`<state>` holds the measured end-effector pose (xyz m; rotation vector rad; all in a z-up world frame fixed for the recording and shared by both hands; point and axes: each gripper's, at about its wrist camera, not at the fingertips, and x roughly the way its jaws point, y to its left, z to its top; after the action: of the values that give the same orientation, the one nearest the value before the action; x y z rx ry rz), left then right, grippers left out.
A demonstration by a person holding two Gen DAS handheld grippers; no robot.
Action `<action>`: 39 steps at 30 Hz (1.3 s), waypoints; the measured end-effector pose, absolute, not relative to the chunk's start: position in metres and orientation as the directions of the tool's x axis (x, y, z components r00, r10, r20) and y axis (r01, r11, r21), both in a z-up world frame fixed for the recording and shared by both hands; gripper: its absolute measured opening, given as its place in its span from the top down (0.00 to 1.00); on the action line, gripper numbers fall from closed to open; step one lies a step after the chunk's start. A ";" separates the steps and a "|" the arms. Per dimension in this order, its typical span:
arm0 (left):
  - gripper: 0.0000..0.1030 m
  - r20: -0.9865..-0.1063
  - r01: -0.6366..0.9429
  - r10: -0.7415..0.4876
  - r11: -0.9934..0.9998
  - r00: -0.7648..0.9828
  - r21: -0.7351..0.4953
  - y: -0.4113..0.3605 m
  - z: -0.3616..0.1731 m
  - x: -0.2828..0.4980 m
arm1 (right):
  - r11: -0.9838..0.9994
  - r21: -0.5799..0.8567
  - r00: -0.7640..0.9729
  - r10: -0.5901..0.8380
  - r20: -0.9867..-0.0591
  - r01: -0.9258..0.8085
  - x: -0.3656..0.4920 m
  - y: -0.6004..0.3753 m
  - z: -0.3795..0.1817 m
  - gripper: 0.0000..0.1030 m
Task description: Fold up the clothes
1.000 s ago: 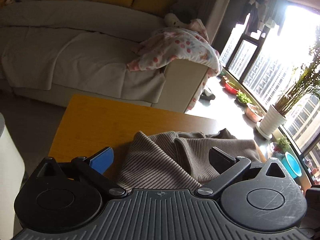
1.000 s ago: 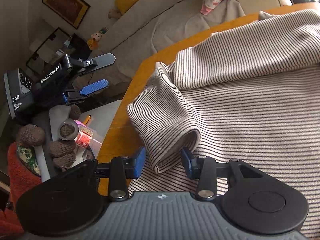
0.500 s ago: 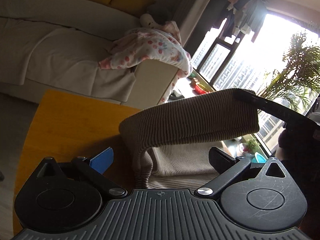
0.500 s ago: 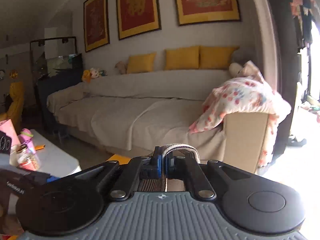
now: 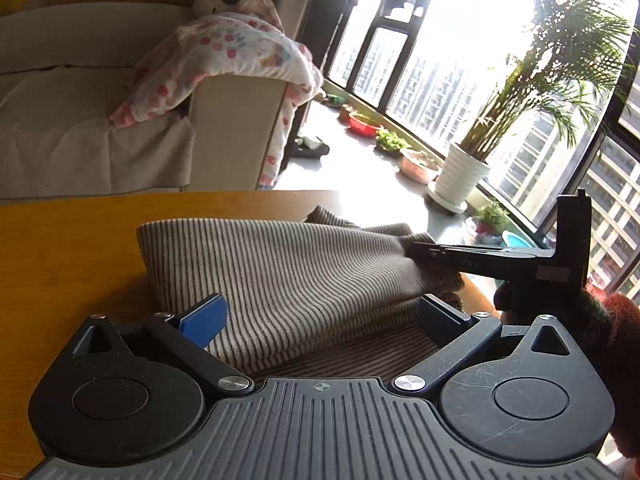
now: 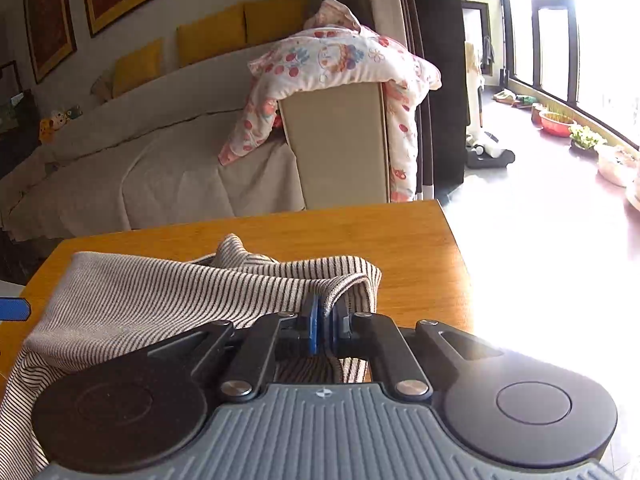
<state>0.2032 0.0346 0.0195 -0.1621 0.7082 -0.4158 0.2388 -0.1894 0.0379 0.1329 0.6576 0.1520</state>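
In the middle of both pictures we see a striped sweater (image 5: 288, 264) lying on a wooden table (image 5: 68, 248). It is folded over on itself, with a soft rounded fold at its left side.

Low in the left wrist picture, our left gripper (image 5: 320, 316) has its two blue fingers (image 5: 204, 316) spread wide apart. They sit on either side of the sweater's near edge and hold nothing.

Low in the middle of the right wrist picture, our right gripper (image 6: 323, 320) is squeezed tight. A sleeve cuff (image 6: 340, 286) is pinched between its blue pads (image 6: 311, 322). In the left wrist picture this same tool comes in from the right side, its thin tips on the sweater's right end.

At the top left of both pictures sits a beige sofa (image 6: 160, 160). A flowery blanket (image 6: 336, 60) hangs over its arm. At the upper right of the left wrist picture, a palm in a white pot (image 5: 460, 176) stands by the bright windows.
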 end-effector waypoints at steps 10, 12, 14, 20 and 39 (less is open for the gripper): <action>0.00 -0.643 0.286 -0.366 0.930 0.673 -0.230 0.034 -0.002 0.211 | 0.940 0.306 0.826 0.287 -0.484 -0.147 0.216 -0.189 0.061 0.21; 0.00 -0.652 0.271 -0.359 0.933 0.668 -0.235 0.037 -0.006 0.212 | 0.915 0.363 0.833 0.334 -0.441 -0.174 0.211 -0.190 0.068 0.05; 0.00 -0.654 0.287 -0.359 0.933 0.666 -0.220 0.039 -0.009 0.210 | 0.880 0.434 0.820 0.388 -0.420 -0.194 0.209 -0.189 0.067 0.00; 0.00 -0.649 0.346 -0.371 0.922 0.664 -0.173 0.042 -0.005 0.199 | 0.904 0.412 0.806 0.327 -0.494 -0.114 0.213 -0.169 0.026 0.00; 0.00 -0.469 0.296 -0.450 0.882 0.760 -0.367 0.057 -0.023 0.215 | 0.922 0.360 0.804 0.321 -0.500 -0.144 0.208 -0.159 0.025 0.00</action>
<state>0.2153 0.0572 -0.0230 -0.2804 0.5788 -0.4119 0.2076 -0.1595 0.0253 0.3143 0.5866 0.2535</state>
